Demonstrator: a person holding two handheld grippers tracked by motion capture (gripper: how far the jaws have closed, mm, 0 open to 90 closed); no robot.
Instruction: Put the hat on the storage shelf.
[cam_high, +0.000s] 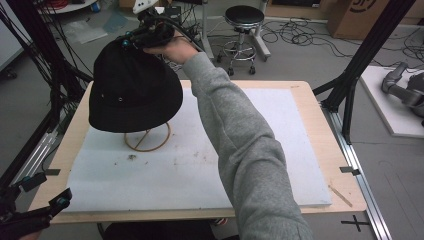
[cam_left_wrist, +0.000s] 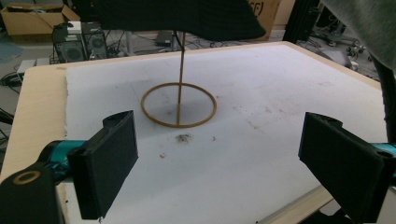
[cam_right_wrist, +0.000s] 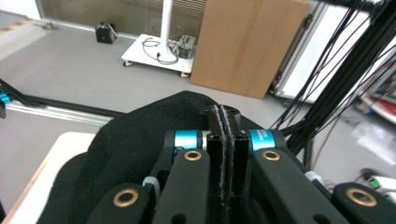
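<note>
A black bucket hat (cam_high: 132, 92) sits over the top of a thin wooden stand, whose ring base (cam_high: 147, 137) rests on the white mat. My right gripper (cam_high: 126, 43), reached far forward on a grey-sleeved arm, is at the hat's crown. In the right gripper view its jaws (cam_right_wrist: 223, 112) are pressed together with a fold of the hat (cam_right_wrist: 135, 140) pinched between them. My left gripper (cam_high: 47, 190) hovers open at the table's near left corner. In the left gripper view it (cam_left_wrist: 219, 140) faces the ring base (cam_left_wrist: 179, 105) and the pole rising into the hat (cam_left_wrist: 177, 16).
A white foam mat (cam_high: 200, 165) covers most of the wooden table (cam_high: 320, 125). Black frame posts (cam_high: 370, 45) stand at the table's right and left sides. A round stool (cam_high: 243, 20), cables and cardboard boxes lie on the floor beyond.
</note>
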